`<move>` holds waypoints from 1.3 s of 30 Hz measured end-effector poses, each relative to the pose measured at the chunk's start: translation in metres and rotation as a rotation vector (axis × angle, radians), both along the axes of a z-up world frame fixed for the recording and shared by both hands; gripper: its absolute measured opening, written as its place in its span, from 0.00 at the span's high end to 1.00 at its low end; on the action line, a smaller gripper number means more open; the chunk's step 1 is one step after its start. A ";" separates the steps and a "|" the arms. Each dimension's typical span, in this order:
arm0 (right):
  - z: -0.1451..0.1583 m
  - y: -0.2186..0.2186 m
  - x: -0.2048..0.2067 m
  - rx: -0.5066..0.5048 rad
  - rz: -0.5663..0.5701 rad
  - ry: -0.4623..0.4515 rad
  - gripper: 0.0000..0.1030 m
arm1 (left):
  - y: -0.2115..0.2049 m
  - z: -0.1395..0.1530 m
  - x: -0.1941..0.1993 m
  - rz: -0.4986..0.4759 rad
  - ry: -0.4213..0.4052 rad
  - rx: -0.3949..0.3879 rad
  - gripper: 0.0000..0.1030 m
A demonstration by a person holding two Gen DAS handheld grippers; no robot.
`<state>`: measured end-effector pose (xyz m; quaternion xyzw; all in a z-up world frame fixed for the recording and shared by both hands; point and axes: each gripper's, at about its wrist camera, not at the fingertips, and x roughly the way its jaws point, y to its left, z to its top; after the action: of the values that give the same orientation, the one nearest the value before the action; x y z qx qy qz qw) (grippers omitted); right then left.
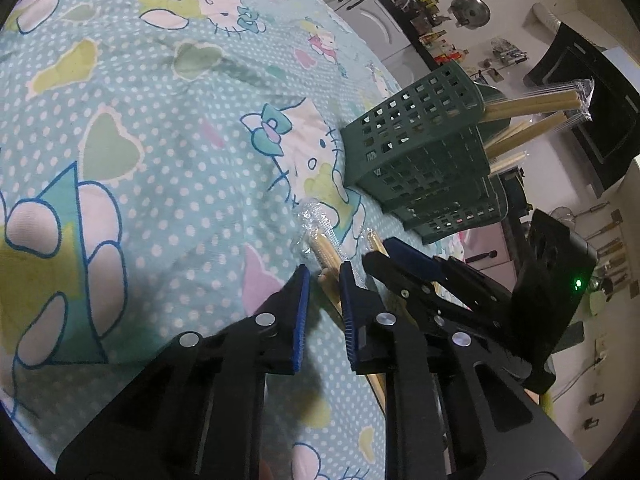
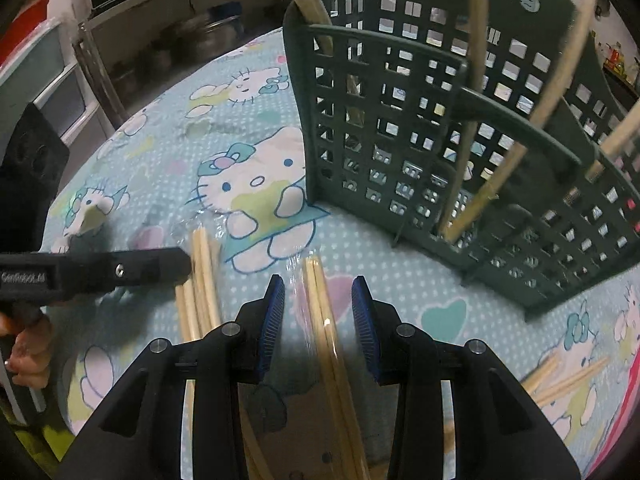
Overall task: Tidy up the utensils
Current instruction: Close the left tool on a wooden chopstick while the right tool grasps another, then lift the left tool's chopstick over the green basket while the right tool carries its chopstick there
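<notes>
While both claws hang low over the cartoon-cat tablecloth [image 2: 168, 148], wrapped chopstick pairs lie just in front of the green slotted holder [image 2: 460, 128].

Seen from its own camera, the left claw [image 1: 324, 280] has its blue pads [image 1: 301, 312] drawn close around a wrapped chopstick pair [image 1: 326, 254] lying on the table, though actual pinching cannot be made out. Seen from the right wrist, the right claw [image 2: 318, 292] stands spread, straddling another wrapped pair [image 2: 320, 300] without its pads touching it. Several chopsticks [image 2: 476, 92] already stand tilted inside the holder's compartments. More loose chopsticks [image 2: 568, 380] lie on the cloth to the right.
</notes>
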<state>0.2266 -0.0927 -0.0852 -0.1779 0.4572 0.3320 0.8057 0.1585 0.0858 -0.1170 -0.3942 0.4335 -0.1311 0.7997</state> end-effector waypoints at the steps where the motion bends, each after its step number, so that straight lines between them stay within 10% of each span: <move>1: 0.000 0.001 0.001 0.000 -0.002 0.004 0.70 | 0.000 0.000 0.000 -0.001 -0.001 0.000 0.91; 14: 0.007 0.001 -0.001 0.066 -0.023 0.027 0.94 | 0.011 0.016 -0.009 0.008 -0.057 0.001 0.95; 39: 0.122 -0.077 -0.047 0.392 -0.114 -0.181 0.95 | -0.016 0.108 -0.030 -0.028 -0.299 0.106 0.97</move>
<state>0.1800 -0.1696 0.0367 -0.0207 0.3192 0.3510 0.8800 0.1282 0.0698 -0.0088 -0.3216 0.3215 -0.1765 0.8729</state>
